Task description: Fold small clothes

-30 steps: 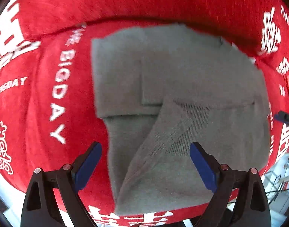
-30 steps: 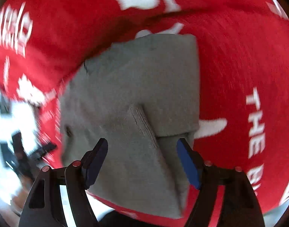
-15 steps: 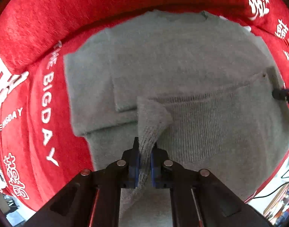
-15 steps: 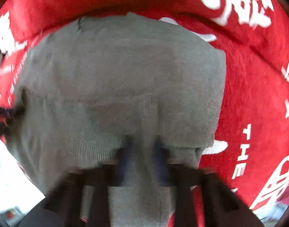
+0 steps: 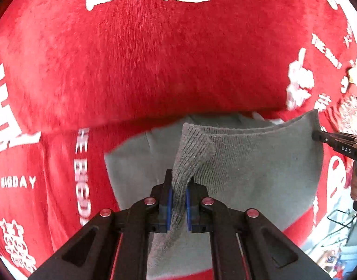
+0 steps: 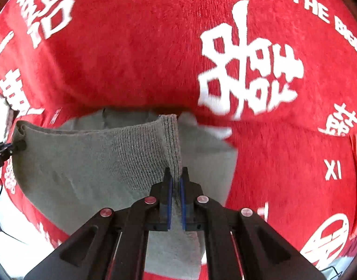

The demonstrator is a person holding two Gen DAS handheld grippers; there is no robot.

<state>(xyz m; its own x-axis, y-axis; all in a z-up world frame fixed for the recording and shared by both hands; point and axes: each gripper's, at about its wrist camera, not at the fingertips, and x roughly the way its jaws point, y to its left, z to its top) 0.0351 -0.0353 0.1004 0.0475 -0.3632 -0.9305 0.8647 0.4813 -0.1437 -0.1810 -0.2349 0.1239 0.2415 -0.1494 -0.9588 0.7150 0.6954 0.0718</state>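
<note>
Garment: a grey knitted sweater [image 5: 260,163], already partly folded, lies on a red cloth; its ribbed near edge is raised off the surface and stretched between two hand-held grippers, while the far part rests flat beneath it.

Left gripper [image 5: 178,196]: blue pads pressed tight on one corner of the ribbed edge, a pinch of knit bunched between them and a tail of fabric hanging below.

Right gripper [image 6: 176,186]: likewise clamped on the opposite corner of the same edge; in the left wrist view its black tip shows at the far right end of the lifted fold.

Step in hand: by the look of it, the bottom edge is being carried up and over toward the far end, to halve the sweater lengthwise.

Risks: the knit is soft and stretchy, so a thin pinch could slide out of either grip under tension. If one hand runs ahead of the other, the fold line would likely skew. Dragging rather than lifting could pull the folded sleeves underneath out of place.

Surface: a plush red cloth [image 5: 155,58] printed with white Chinese characters and the words "THE BIGDAY", with a raised padded ridge running behind the garment.

Room: only slivers show at the lower corners, bright and cluttered, with dark cables and what may be floor; too blurred to say more.
</note>
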